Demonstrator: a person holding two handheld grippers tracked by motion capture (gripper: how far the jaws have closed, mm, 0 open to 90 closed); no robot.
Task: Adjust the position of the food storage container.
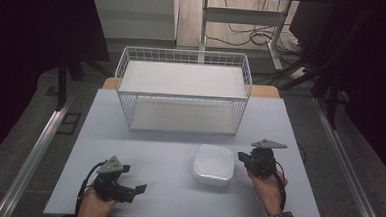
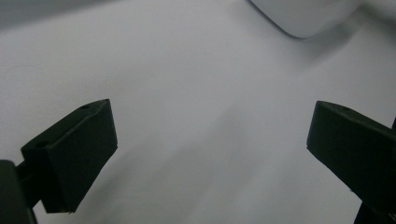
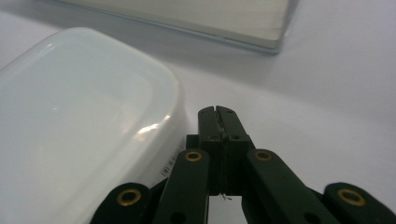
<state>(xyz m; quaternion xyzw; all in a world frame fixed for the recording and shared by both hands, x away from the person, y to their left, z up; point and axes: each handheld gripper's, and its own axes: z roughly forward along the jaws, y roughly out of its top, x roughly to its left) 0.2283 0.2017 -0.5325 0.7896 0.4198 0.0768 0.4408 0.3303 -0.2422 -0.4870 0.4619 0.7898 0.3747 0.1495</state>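
Right gripper (image 3: 218, 112) clenched on nothing just beside white dish (image 3: 79, 121), likely poised to nudge it toward wire basket (image 1: 181, 95); left gripper (image 2: 210, 140) released over table (image 2: 187, 93).

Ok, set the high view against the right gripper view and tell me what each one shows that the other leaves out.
High view alone: the whole white wire basket at the back of the table, the left claw open near the front left corner, the person's hands, and the floor with cables beyond. Right gripper view alone: a close look at the right claw, jaws pressed together on nothing, just beside the white dish's wall, and a small printed label low on that wall. Shared: the white rounded-square dish, the grey table and the basket's base.
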